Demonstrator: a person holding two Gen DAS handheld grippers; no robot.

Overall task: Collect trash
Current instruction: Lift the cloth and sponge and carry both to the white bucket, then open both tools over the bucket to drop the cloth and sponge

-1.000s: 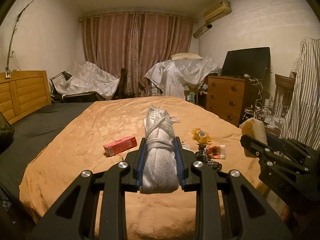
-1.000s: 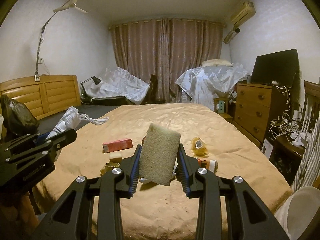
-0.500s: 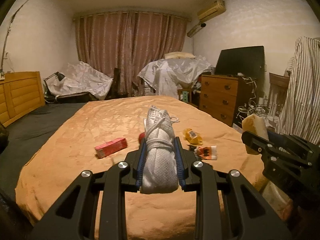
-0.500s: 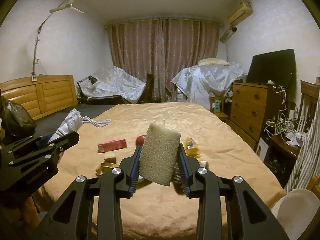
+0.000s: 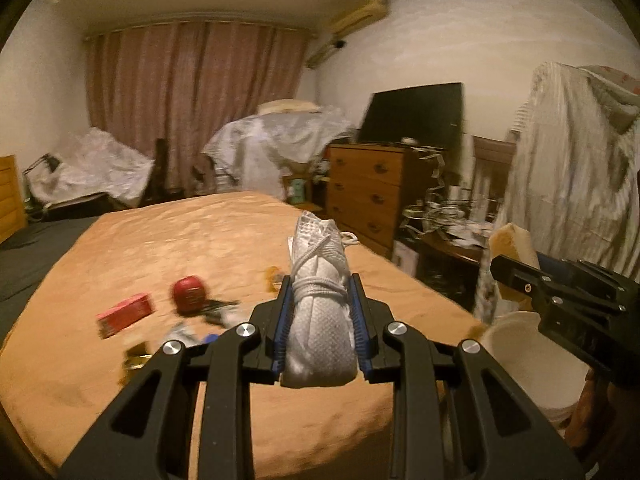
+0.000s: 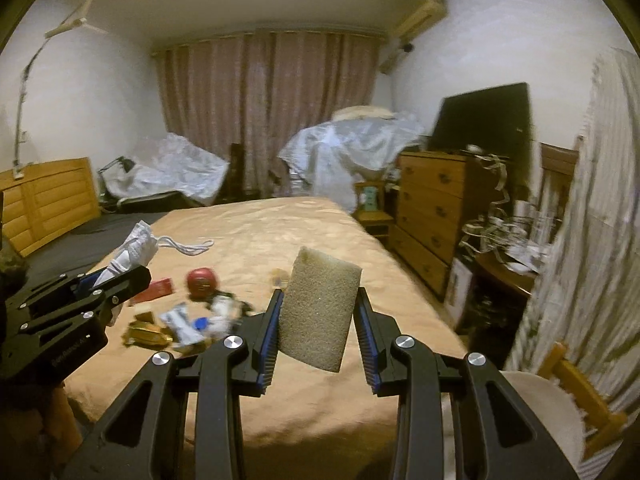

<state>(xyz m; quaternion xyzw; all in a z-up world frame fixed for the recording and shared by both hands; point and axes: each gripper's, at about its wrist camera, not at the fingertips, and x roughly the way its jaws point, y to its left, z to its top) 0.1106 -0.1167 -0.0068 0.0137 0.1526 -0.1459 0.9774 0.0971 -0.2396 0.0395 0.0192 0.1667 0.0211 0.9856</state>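
The left gripper [image 5: 320,312] is clamped on a white mesh drawstring pouch [image 5: 320,320]; the right gripper [image 6: 318,320] pinches a tan rectangular sponge [image 6: 318,312], both lifted, likely for dropping. A round white bin [image 5: 532,360] sits just beside the orange bed [image 5: 160,248], under the right gripper. More wrappers [image 6: 180,324] lie on the bed.

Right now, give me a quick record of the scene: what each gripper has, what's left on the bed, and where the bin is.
left gripper: shut on white mesh bundle tied with cord
right gripper: shut on tan sponge, tilted
bed: tan cover, litter near the front left
litter: pink box, red round item, blurred wrappers
bin: white bucket, off the bed's right front corner, beneath the right gripper
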